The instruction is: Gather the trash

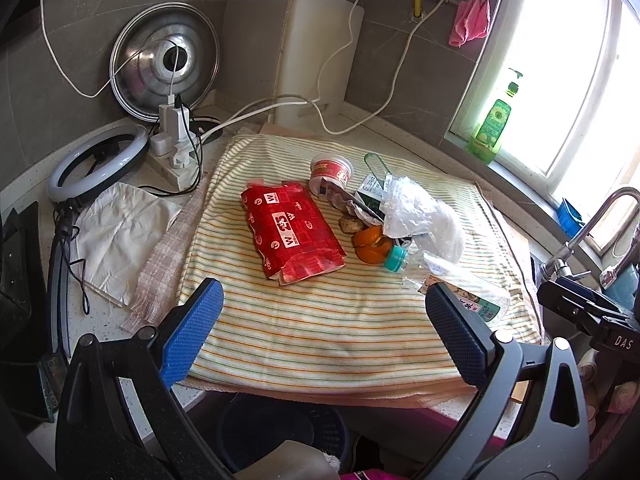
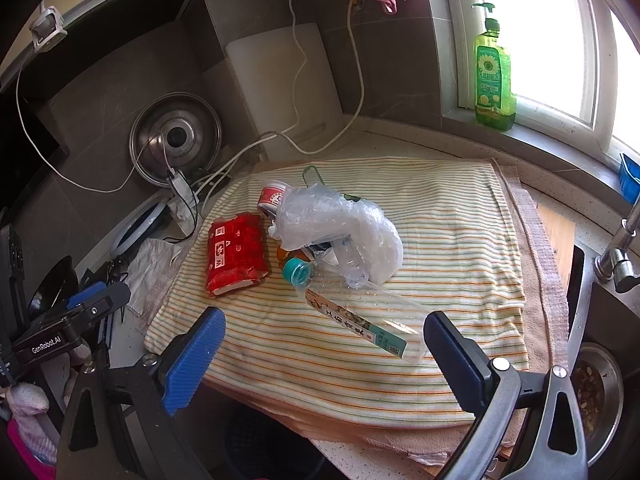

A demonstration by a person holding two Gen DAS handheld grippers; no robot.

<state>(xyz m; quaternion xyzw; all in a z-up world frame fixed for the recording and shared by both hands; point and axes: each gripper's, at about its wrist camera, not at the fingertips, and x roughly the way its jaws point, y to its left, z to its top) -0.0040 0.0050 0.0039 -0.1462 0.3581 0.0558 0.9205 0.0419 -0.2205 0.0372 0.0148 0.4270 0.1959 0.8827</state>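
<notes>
Trash lies on a striped towel (image 1: 328, 320) (image 2: 460, 240): a red snack bag (image 1: 290, 230) (image 2: 236, 256), a small red-and-white cup (image 1: 331, 172) (image 2: 272, 198), orange peel (image 1: 372, 246), crumpled clear plastic (image 1: 420, 212) (image 2: 340, 232), and a clear bottle with a teal cap (image 1: 452, 284) (image 2: 352, 312) lying on its side. My left gripper (image 1: 324, 332) is open and empty above the towel's near edge. My right gripper (image 2: 324, 352) is open and empty, near the bottle's base.
A dark bin (image 1: 280, 432) (image 2: 272, 444) stands below the counter edge. A power strip with cables (image 1: 176, 152), a ring light (image 1: 98, 166), a pot lid (image 1: 164, 60) and white paper (image 1: 120, 236) sit at left. A sink and faucet (image 2: 616, 256) are at right. A green soap bottle (image 2: 493, 72) stands on the sill.
</notes>
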